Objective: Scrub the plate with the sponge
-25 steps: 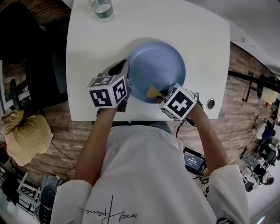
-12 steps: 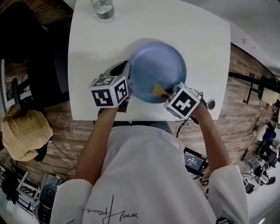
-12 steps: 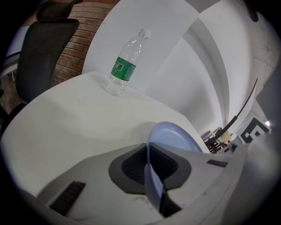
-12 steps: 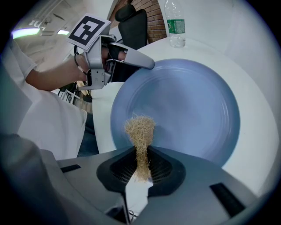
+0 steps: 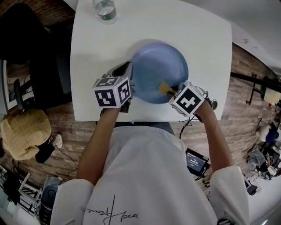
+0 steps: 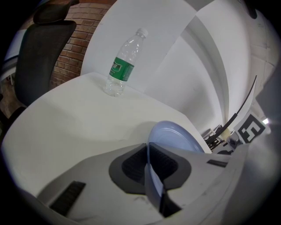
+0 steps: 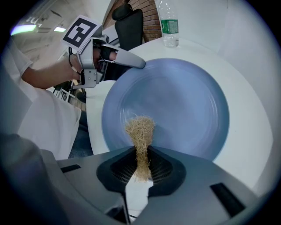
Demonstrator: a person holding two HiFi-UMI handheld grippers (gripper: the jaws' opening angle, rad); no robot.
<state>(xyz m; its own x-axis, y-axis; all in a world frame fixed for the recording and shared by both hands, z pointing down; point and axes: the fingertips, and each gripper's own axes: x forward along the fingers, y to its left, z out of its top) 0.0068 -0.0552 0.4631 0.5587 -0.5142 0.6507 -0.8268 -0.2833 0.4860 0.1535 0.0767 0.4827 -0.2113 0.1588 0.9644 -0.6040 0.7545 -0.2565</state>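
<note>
A round blue plate (image 5: pixel 159 70) lies on the white table (image 5: pixel 197 39). My left gripper (image 5: pixel 128 83) is shut on the plate's left rim (image 6: pixel 151 165), the thin edge pinched between its dark pads. My right gripper (image 5: pixel 172 90) is shut on a tan fibrous sponge (image 7: pixel 140 132), whose tuft rests on the plate's inner surface (image 7: pixel 175 101) near its front right rim. In the head view the sponge (image 5: pixel 165 87) shows as a small yellow patch beside the right marker cube (image 5: pixel 189 98).
A clear water bottle with a green label (image 6: pixel 124 63) stands at the table's far left corner (image 5: pixel 104 9). A dark office chair (image 6: pixel 41 52) is beyond the table's left side. A round grommet (image 5: pixel 212 104) sits at the table's near right edge.
My right gripper has slid the sponge to the right along the plate's near rim. The left gripper keeps its hold on the rim.
</note>
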